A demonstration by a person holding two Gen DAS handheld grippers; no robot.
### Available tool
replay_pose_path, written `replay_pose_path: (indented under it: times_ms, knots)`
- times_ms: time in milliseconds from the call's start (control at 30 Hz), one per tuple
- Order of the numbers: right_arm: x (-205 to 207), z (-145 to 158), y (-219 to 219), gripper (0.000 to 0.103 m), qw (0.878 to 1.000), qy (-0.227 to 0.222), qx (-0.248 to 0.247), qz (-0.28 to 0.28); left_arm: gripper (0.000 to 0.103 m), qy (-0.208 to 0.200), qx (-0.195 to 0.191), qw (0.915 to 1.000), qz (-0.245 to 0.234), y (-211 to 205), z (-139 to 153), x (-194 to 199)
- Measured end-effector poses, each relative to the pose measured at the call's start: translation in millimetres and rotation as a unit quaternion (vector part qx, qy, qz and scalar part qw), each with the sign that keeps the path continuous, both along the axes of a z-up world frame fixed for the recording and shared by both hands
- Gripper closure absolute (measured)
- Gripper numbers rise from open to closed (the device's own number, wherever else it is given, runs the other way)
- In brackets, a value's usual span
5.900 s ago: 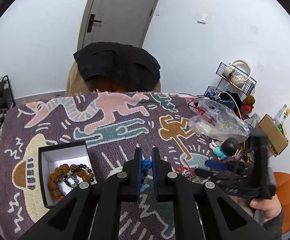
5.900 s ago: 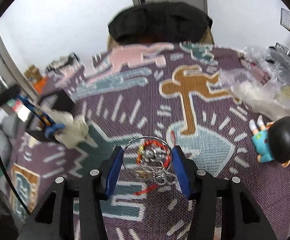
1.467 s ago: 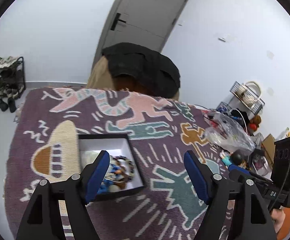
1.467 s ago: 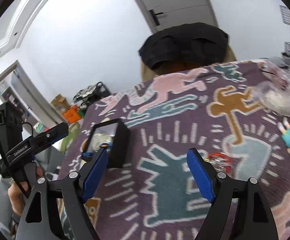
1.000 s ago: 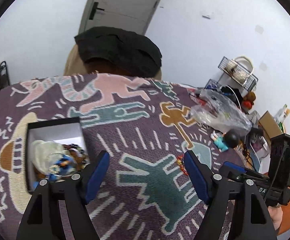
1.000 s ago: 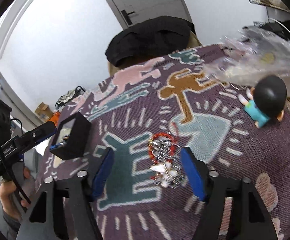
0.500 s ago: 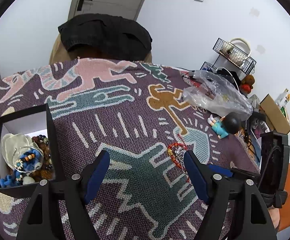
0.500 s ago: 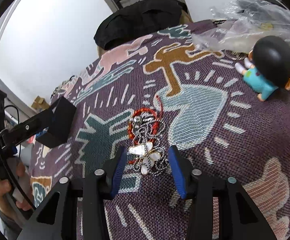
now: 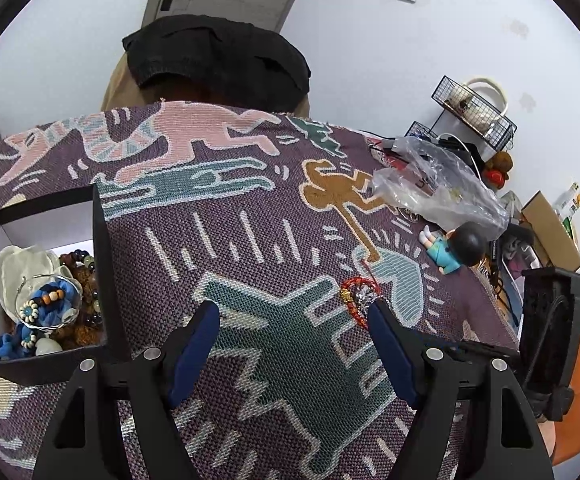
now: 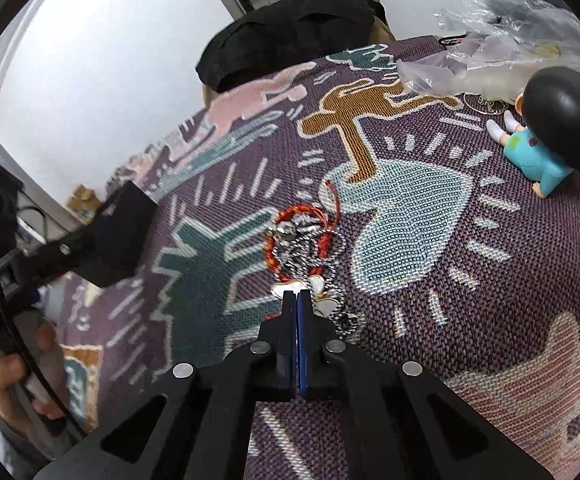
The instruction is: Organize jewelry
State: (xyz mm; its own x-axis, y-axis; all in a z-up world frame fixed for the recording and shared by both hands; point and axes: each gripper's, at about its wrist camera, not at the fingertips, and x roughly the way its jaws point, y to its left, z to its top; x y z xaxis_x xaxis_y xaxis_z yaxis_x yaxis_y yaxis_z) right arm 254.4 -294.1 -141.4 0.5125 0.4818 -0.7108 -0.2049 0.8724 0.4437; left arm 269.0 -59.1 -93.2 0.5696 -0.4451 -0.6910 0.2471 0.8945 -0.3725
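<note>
My right tongs (image 10: 296, 300) are clenched, tips together at the near edge of the jewelry pile (image 10: 308, 252), right where the white petal charm (image 10: 322, 286) lies. I think they have pinched that charm or the chain beside it, but the tips cover the contact, so I cannot swear to it. My left tongs (image 9: 294, 344) are released, spread wide and holding nothing, hovering over the blanket (image 9: 249, 240) between the pile and the box (image 9: 101, 280).

The pile is a knot: a red cord bracelet (image 10: 290, 216), silver chain (image 10: 306, 248) and the charm lie tangled on the blanket, well apart from the box, which sits off to my left and already holds beads and a blue piece.

What worries me:
- If I lift now, the whole tangle may come up on one thin link, then shed a piece on the way across.
- If I hold only a petal's edge, the smooth charm could slip from the closed tips.
- The chain could snag in the coarse weave and jerk free as I pull.
- A long dangling tail might catch the box wall and hang outside.
- The doll (image 10: 546, 136) and plastic bag (image 10: 490, 40) are near enough to the right that a swinging chain could brush them.
</note>
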Motion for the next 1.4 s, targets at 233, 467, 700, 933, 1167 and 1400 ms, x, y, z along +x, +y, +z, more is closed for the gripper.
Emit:
replay_pose_path:
  times_ms: [233, 467, 700, 933, 1167, 1400]
  knots:
    - [-10.2, 28.2, -21.6, 0.101, 0.998, -0.034, 0.049, -0.012, 0.026, 0.005, 0.003, 0.9999, -0.013, -15.4, -2.2, 2.7]
    - [3.0, 26.6, -14.6, 0.088, 1.000, 0.000, 0.026, -0.008, 0.026, 0.006, 0.013, 0.9996, -0.024, -29.5, -3.9, 3.1]
    - [24.4, 23.3, 17.1, 0.039, 0.999, -0.005, -0.049, 0.017, 0.026, -0.002, 0.011, 0.9999, -0.001, -8.0, 5.5, 0.8]
    - [40.0, 4.4, 33.8, 0.052, 0.993, 0.030, -0.109, 0.033, 0.026, -0.002, -0.001, 0.9999, 0.016, 11.9, 5.5, 0.3]
    - [44.1, -3.3, 36.0, 0.094, 0.986, 0.040, -0.155, 0.043, 0.026, 0.003, -0.015, 0.9996, 0.021, 21.2, 0.3, 0.5]
    - [38.2, 16.6, 24.1, 0.096, 0.992, 0.015, -0.118, 0.040, 0.026, 0.003, -0.020, 0.9995, 0.024, 24.3, 2.0, -1.3]
